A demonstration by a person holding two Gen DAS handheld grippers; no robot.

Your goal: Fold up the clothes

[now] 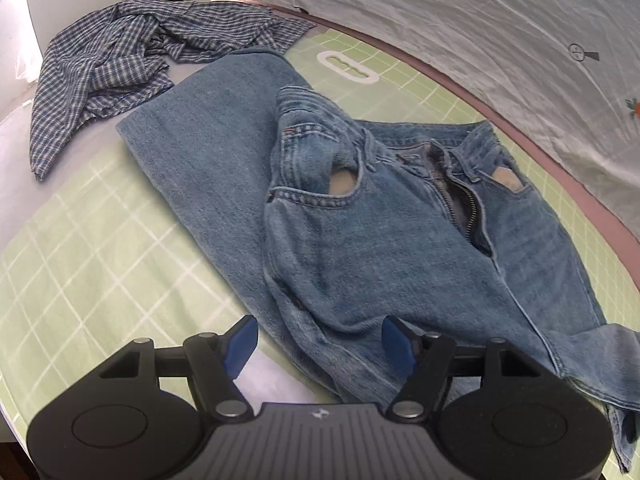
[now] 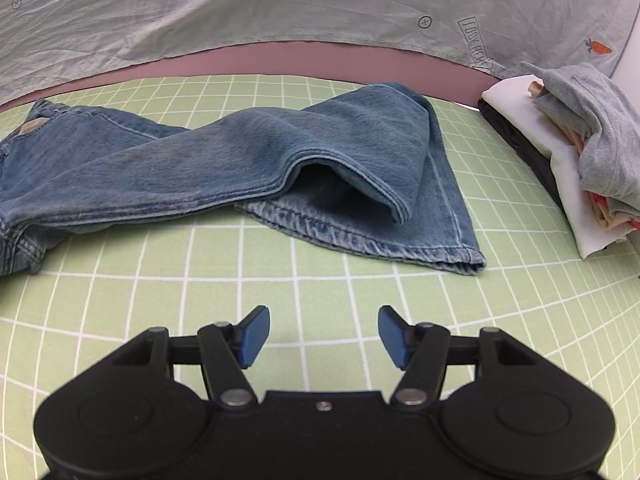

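A pair of blue jeans lies spread on the green grid mat, front side up with the zipper open and a pocket lining showing. My left gripper hovers open just above the crotch and thigh area of the jeans, nothing held. In the right wrist view the jeans' legs lie crossed over each other, the hems toward me. My right gripper is open above bare mat, a short way in front of the hems.
A crumpled blue checked shirt lies at the mat's far left. A stack of folded clothes, grey on top, sits at the right edge. A white printed sheet hangs behind the table. A white cut-out handle is in the mat.
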